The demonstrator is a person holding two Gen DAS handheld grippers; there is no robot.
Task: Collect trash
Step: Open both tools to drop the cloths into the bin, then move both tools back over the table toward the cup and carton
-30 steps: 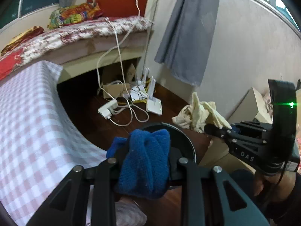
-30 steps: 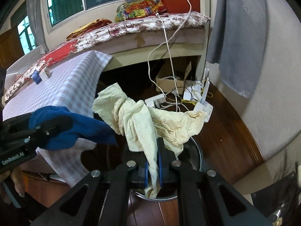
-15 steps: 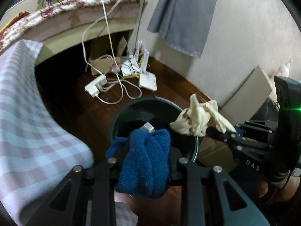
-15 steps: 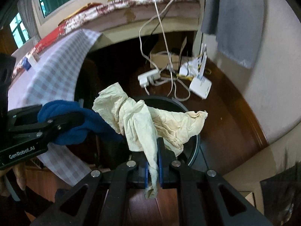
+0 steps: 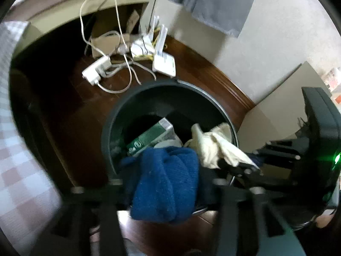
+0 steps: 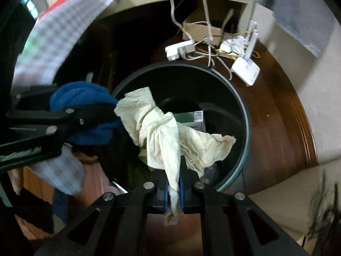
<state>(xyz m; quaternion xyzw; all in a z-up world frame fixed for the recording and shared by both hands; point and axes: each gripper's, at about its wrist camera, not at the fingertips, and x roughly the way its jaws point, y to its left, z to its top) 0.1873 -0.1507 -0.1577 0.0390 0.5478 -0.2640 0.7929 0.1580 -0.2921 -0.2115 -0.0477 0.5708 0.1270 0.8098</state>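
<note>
Over the bin [image 6: 238,98], the left gripper [image 5: 166,189] opens its jaws around a soft blue cloth [image 5: 166,181], while the right gripper [image 6: 173,194] pinches a limp, light cream rag [image 6: 166,136] by its tail

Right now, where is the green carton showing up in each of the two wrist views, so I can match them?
Left wrist: the green carton lies inside the bin, just left of centre, above the blue cloth.
Right wrist: the green carton is inside the bin, near centre, partly hidden behind the cream rag.
Shared landmark: the white router on the floor beyond the bin.
</note>
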